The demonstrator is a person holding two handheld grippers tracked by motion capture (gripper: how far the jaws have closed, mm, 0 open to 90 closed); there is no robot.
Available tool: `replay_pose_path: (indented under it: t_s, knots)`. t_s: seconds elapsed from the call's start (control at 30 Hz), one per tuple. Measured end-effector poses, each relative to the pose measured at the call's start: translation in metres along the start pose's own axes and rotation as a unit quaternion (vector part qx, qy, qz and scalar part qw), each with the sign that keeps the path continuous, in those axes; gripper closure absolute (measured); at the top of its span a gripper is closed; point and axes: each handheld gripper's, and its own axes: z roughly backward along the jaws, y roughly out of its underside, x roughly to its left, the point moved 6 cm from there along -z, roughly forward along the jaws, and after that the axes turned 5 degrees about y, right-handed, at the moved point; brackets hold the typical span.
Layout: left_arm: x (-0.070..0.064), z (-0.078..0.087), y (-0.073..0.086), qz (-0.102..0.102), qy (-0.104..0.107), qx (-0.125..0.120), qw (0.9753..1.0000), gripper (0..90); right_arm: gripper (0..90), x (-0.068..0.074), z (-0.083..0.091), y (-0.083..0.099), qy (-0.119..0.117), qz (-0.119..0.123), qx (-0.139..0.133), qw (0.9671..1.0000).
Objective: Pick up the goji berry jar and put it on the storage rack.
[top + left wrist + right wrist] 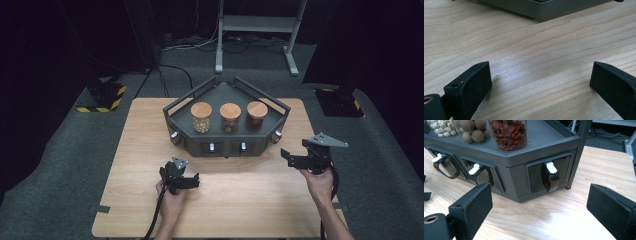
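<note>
grey angular metal rack [227, 145]: three cork-lidded glass jars [230, 117]; right gripper view shows red berries [510, 133]. both grippers' jaws released, empty.

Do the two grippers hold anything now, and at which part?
Nothing is held. The left gripper is open over bare table; the right gripper is open before the rack, touching nothing.

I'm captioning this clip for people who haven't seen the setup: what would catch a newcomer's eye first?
First, the three cork-lidded jars in a row on the dark grey angular stand at the table's far middle: the pale-seed jar, the brown-ball jar and the red-berry jar. Next, the left gripper and right gripper, both open and empty, held in front of the stand's lower compartments with their white tabs.
</note>
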Motion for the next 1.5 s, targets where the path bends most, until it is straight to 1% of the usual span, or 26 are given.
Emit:
replay_pose_path:
  t_s: [0.9, 1.13, 1.3, 1.5]
  knots:
    - [0.0, 0.0, 0.0, 0.0, 0.0, 0.0, 1.0, 3.8, 6.0, 0.001, -0.012, 0.018, 0.003, -0.013, 0.018, 0.9998]
    - [0.0, 0.0, 0.0, 0.0, 0.0, 0.0, 1.0, 3.8, 6.0, 0.001, -0.017, 0.024, 0.002, -0.022, 0.023, 0.9995]
    - [0.0, 0.0, 0.0, 0.0, 0.0, 0.0, 1.0, 3.8, 6.0, 0.003, -0.02, 0.028, 0.001, -0.024, 0.026, 0.9994]
    - [0.0, 0.0, 0.0, 0.0, 0.0, 0.0, 1.0, 3.8, 6.2, 0.006, -0.026, 0.033, 0.0, -0.032, 0.03, 0.999]
